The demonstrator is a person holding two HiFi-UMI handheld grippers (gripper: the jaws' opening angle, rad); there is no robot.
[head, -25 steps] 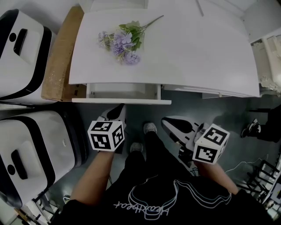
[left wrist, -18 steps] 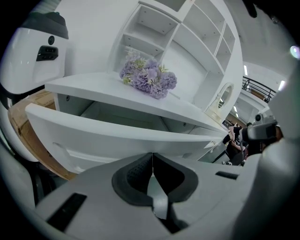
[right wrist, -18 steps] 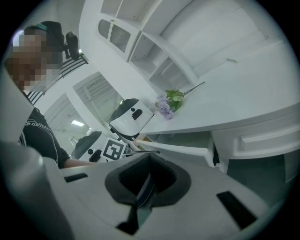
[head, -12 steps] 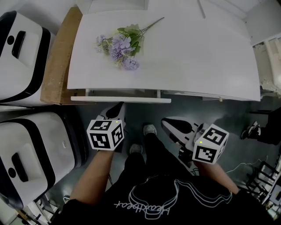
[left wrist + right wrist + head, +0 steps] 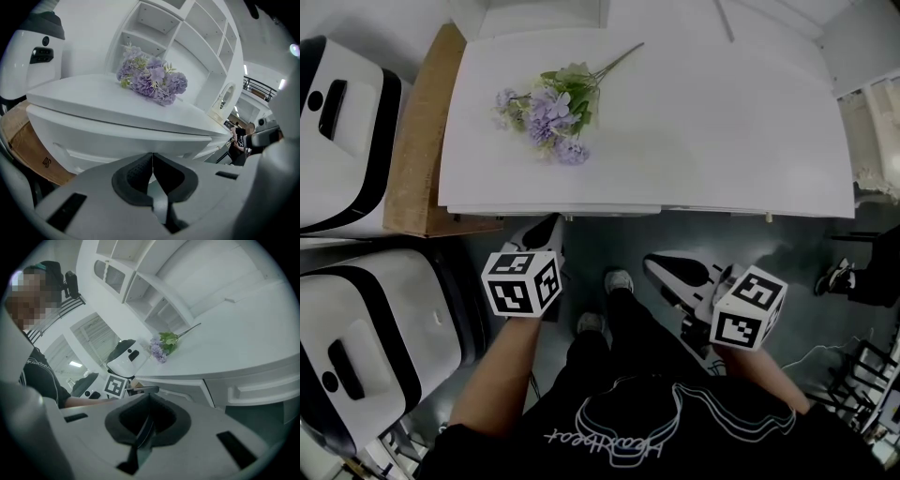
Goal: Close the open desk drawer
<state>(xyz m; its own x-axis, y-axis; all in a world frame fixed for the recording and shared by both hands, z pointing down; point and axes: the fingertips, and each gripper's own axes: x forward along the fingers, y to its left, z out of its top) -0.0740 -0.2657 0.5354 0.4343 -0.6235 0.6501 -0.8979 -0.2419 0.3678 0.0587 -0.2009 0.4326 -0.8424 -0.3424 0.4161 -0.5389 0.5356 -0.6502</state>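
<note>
Pushed in flush since a second ago: white flat-fronted desk drawer (image 5: 93,136). Left gripper (image 5: 152,157), right gripper (image 5: 149,399) both pressed together, empty. Closing seemingly finished; next, withdraw.

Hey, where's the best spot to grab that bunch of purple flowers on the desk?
By the bare stems, which stick out far-right of the flower bunch. Come from above, jaws across them; the blooms look soft and crushable.

The drawer (image 5: 553,210) slid in under the desk (image 5: 722,122) until its front was flush with the front edge. The left gripper (image 5: 547,226) followed it forward.
</note>
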